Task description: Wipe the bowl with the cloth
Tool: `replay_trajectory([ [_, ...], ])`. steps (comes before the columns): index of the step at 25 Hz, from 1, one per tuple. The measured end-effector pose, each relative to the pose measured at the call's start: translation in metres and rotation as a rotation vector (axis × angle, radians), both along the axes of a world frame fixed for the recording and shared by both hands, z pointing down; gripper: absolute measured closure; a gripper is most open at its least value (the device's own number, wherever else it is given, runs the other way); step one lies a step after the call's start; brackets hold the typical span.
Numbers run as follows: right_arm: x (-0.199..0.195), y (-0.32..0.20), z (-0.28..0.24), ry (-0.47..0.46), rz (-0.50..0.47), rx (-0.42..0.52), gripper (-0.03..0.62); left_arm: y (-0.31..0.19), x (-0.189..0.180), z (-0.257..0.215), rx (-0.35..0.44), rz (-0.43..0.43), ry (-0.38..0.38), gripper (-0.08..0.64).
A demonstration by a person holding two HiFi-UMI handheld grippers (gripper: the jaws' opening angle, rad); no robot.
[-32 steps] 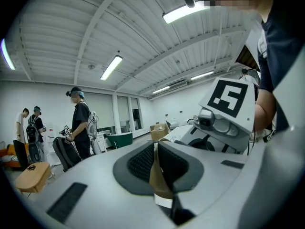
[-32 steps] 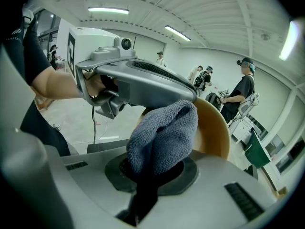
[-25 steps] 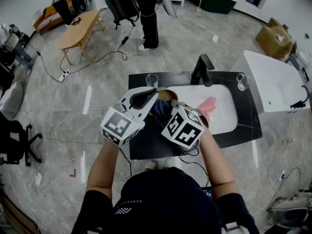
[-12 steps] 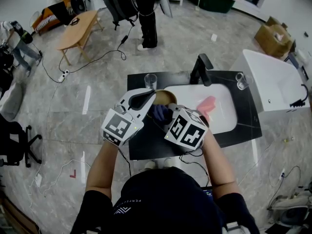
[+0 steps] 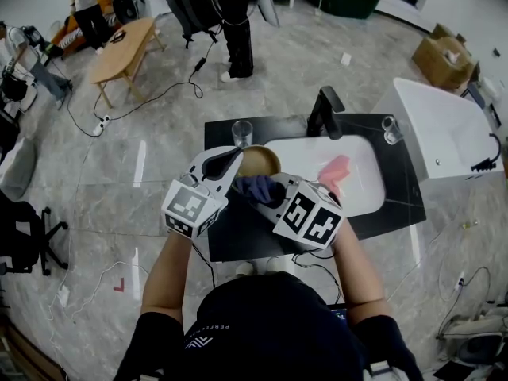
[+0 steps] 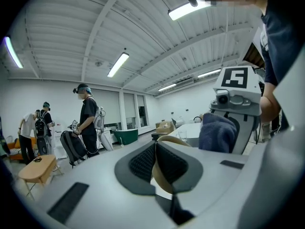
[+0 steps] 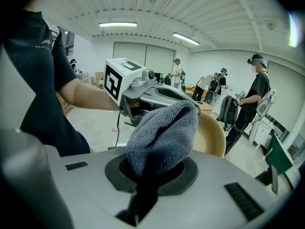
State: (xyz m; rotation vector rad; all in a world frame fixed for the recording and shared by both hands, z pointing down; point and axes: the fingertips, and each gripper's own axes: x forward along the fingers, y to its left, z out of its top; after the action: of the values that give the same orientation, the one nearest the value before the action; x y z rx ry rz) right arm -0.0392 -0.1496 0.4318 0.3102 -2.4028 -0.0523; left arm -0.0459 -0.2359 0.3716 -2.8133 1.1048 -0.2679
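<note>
The left gripper (image 5: 235, 157) has its jaws clenched on the rim of the tan bowl (image 5: 262, 162). It holds the bowl tilted above the black worktop (image 5: 238, 232), at the left end of the white sink (image 5: 357, 193). Facing the bowl's hollow side, the bunched blue cloth (image 5: 255, 186) is grasped in the jaws of the right gripper (image 5: 268, 192), though contact between cloth and bowl cannot be made out.

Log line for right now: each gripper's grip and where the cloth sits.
left gripper: shut on bowl rim | right gripper: shut on cloth | cloth: beside bowl, contact unclear
</note>
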Motion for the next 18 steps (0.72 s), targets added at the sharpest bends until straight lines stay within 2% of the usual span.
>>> replay_trajectory([
  [3, 0.002, -0.002, -0.004, -0.012, 0.012, 0.007, 0.534, -0.004, -0.007, 0.003, -0.009, -0.032, 0.004, 0.546],
  [7, 0.003, -0.004, -0.01, -0.044, 0.031, 0.002, 0.534, -0.007, -0.018, 0.011, -0.005, -0.087, -0.029, 0.546],
  [12, 0.001, -0.013, -0.023, -0.107, 0.07, 0.017, 0.534, -0.01, -0.034, 0.013, -0.017, -0.173, -0.003, 0.546],
  [18, 0.006, -0.034, -0.041, -0.225, 0.209, 0.09, 0.534, -0.011, -0.048, 0.018, -0.022, -0.28, 0.023, 0.546],
])
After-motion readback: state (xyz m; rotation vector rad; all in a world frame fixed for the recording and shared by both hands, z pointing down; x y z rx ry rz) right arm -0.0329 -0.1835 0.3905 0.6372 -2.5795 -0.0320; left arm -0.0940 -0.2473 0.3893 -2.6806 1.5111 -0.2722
